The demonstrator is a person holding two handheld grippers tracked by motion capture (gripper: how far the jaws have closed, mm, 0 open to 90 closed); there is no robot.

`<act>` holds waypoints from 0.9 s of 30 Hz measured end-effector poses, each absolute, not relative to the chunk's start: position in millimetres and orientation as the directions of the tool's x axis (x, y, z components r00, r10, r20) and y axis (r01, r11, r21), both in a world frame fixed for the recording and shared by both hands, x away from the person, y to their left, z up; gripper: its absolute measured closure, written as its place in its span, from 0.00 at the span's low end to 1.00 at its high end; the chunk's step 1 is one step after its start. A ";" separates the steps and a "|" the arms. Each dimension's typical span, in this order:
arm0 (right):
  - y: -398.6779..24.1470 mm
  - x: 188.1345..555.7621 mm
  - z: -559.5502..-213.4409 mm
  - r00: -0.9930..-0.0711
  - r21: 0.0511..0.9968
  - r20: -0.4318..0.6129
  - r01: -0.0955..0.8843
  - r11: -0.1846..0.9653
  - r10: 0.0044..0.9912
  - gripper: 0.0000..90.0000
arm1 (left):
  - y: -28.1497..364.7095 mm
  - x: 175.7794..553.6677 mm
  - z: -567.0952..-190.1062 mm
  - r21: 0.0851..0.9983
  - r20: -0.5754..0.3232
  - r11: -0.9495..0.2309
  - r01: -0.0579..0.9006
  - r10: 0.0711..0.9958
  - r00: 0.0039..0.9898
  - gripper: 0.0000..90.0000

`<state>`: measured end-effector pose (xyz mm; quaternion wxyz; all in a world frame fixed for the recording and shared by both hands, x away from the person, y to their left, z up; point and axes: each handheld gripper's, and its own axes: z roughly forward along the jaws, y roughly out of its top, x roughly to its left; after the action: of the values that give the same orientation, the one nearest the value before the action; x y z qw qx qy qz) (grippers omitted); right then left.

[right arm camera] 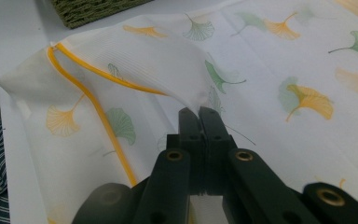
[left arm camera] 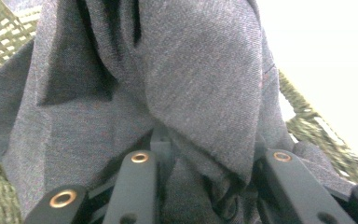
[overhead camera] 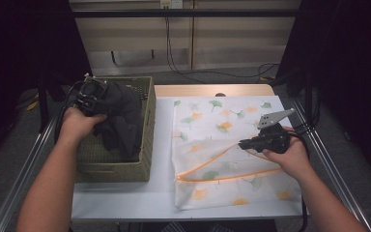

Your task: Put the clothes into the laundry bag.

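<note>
At the left we have the left gripper [overhead camera: 91, 95] clamped on the dark grey garment [overhead camera: 121, 118] above the woven basket [overhead camera: 147, 126], ready for bagging, while our right gripper [overhead camera: 245, 144] pinches the ginkgo-print laundry bag's [overhead camera: 222, 145] upper layer, lifting its mouth off the counter [overhead camera: 125, 198]

The dark cloth [left arm camera: 196, 79] is grey and matt, with a fine, slightly rough weave. The basket [overhead camera: 147, 121] is woven, green and bumpy. The bag [right arm camera: 284, 70] is thin, see-through white mesh with printed leaves and an orange zip edge. The tongs [right arm camera: 198, 116] look like black matt plastic with small brass-coloured rings. The counter [overhead camera: 162, 135] is smooth and white.
</note>
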<state>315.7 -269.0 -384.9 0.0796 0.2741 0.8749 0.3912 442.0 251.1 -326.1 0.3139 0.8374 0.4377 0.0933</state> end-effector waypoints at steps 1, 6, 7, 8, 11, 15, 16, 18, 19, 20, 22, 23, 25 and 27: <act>-268.8 316.0 -384.7 -0.838 0.726 0.078 0.419 0.545 0.541 1.00 | 252.7 440.7 -322.4 0.610 -0.109 -0.426 0.668 0.790 0.603 0.76; -267.9 317.0 -382.1 -0.837 0.723 0.070 0.418 0.550 0.543 1.00 | 253.4 434.8 -308.6 0.625 -0.084 -0.439 0.646 0.784 0.615 0.76; -267.7 317.3 -381.5 -0.838 0.725 0.064 0.413 0.551 0.542 1.00 | 253.9 434.2 -306.5 0.627 -0.095 -0.432 0.649 0.784 0.613 0.76; -267.6 317.3 -380.8 -0.836 0.726 0.063 0.413 0.550 0.544 1.00 | 254.0 433.0 -304.8 0.633 -0.088 -0.429 0.644 0.787 0.611 0.76; -267.3 317.1 -380.0 -0.836 0.726 0.069 0.416 0.547 0.545 1.00 | 255.2 430.2 -298.7 0.646 -0.084 -0.425 0.633 0.786 0.613 0.76; -267.5 317.3 -380.1 -0.838 0.726 0.070 0.415 0.549 0.542 1.00 | 255.7 426.8 -289.0 0.652 -0.076 -0.433 0.623 0.780 0.622 0.77; -267.5 317.1 -379.9 -0.835 0.726 0.068 0.417 0.547 0.545 1.00 | 255.2 425.6 -286.6 0.660 -0.076 -0.423 0.621 0.784 0.616 0.77; -267.8 317.3 -379.7 -0.837 0.727 0.066 0.414 0.548 0.544 1.00 | 255.9 423.8 -281.4 0.669 -0.076 -0.417 0.615 0.785 0.615 0.77; -267.8 317.3 -379.7 -0.837 0.727 0.066 0.413 0.548 0.543 1.00 | 257.8 423.2 -277.9 0.666 -0.067 -0.433 0.608 0.777 0.626 0.77; -267.7 317.2 -379.8 -0.837 0.727 0.066 0.414 0.548 0.543 1.00 | 257.8 421.8 -275.9 0.676 -0.082 -0.410 0.612 0.783 0.616 0.77; -267.6 317.3 -380.2 -0.838 0.728 0.071 0.414 0.547 0.541 1.00 | 259.7 419.2 -270.6 0.678 -0.077 -0.415 0.607 0.781 0.620 0.77; -267.5 317.3 -380.3 -0.838 0.728 0.070 0.414 0.547 0.541 1.00 | 259.9 417.8 -268.0 0.681 -0.068 -0.418 0.602 0.782 0.620 0.77; -267.4 317.4 -380.3 -0.838 0.729 0.070 0.414 0.546 0.542 1.00 | 260.1 414.6 -263.5 0.686 -0.070 -0.415 0.598 0.781 0.621 0.77; -267.2 317.6 -380.4 -0.838 0.729 0.071 0.414 0.545 0.542 1.00 | 261.3 411.8 -257.8 0.689 -0.055 -0.429 0.585 0.773 0.632 0.77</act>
<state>317.6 -267.2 -380.4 0.0817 0.2729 0.8750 0.3913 411.8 261.3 -257.8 0.3464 0.8343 0.4069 0.1360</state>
